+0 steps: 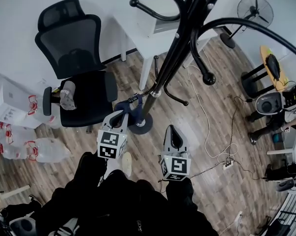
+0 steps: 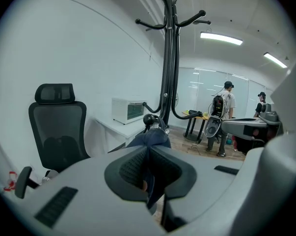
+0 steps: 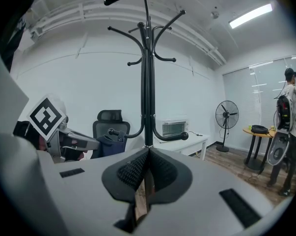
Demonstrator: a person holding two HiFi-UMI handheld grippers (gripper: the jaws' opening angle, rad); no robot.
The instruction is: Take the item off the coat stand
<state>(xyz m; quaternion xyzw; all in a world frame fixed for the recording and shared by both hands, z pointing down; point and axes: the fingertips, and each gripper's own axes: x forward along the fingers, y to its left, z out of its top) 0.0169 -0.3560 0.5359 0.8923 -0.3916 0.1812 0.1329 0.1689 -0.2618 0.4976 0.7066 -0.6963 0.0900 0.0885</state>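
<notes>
My left hand-held gripper (image 1: 122,116) is clamped shut on the dark blue cloth item (image 1: 129,105). In the left gripper view the fabric runs out from between the closed pads up toward the low hook (image 2: 148,119), whose ball end sits just above the cloth. In the head view the item hangs at about 10 o'clock from the round base (image 1: 147,126) of the coat stand (image 1: 176,53), just beside the pole.

My right hand-held gripper (image 1: 173,130) has its jaws together with nothing between them. It sits at about 4 o'clock from the base, near the base's rim but apart from it.

For edges, the office chair (image 1: 84,90) has its seat edge close to my left gripper at 9 o'clock. The white desk (image 1: 150,43) stands at 12 o'clock behind the pole. An upper hook (image 1: 208,77) sweeps out toward 2 o'clock and ends in a ball above my right side.

The widest room is the wood floor (image 1: 211,181) from 3 to 5 o'clock, crossed by a white cable (image 1: 201,113). Water bottles (image 1: 44,149) lie at 8 o'clock, well apart.
</notes>
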